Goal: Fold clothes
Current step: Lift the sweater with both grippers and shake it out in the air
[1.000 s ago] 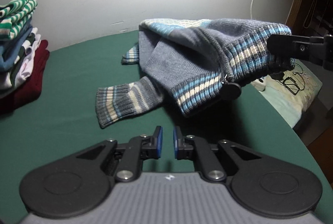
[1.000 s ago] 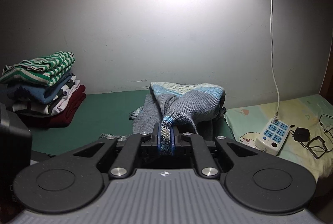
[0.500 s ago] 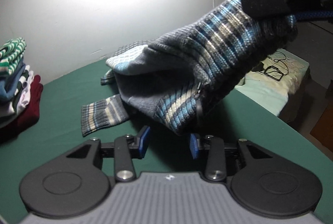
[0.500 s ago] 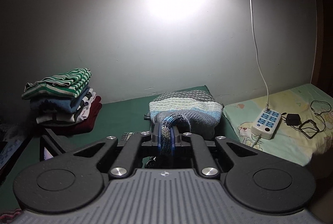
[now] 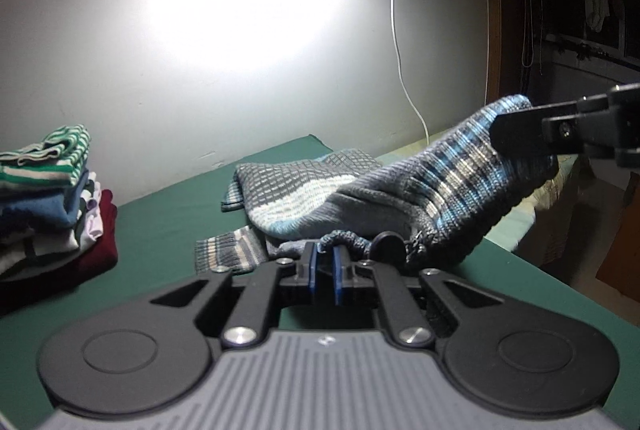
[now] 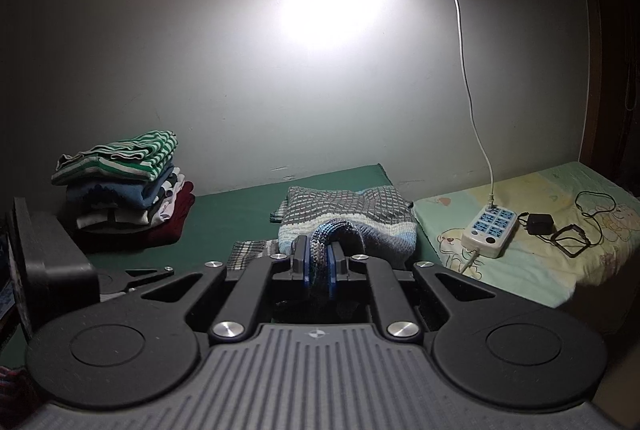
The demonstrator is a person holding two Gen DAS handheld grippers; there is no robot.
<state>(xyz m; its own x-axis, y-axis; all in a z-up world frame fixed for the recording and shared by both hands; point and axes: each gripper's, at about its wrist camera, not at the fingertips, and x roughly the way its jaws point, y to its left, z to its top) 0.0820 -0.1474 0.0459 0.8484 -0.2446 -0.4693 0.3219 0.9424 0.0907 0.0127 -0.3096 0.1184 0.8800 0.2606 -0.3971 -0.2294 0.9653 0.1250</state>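
Only the right view shows the power strip (image 6: 489, 232); both grippers' fingers (image 5: 313, 262) clamp the sweater (image 5: 400, 198).

Green-covered desk (image 6: 240, 206) against a pale wall, with a bed (image 6: 560, 262) alongside.

On the desk: a stack of folded clothes (image 6: 124, 186) at the left, green-striped piece on top, dark red at the bottom; a grey-and-blue striped knit sweater (image 5: 320, 190) near the middle, one cuff lying flat on the cloth, its near hem raised off the surface. On the bed's patterned sheet: a white power strip (image 6: 490, 232), a black adapter (image 6: 540, 222) and a looped cable.
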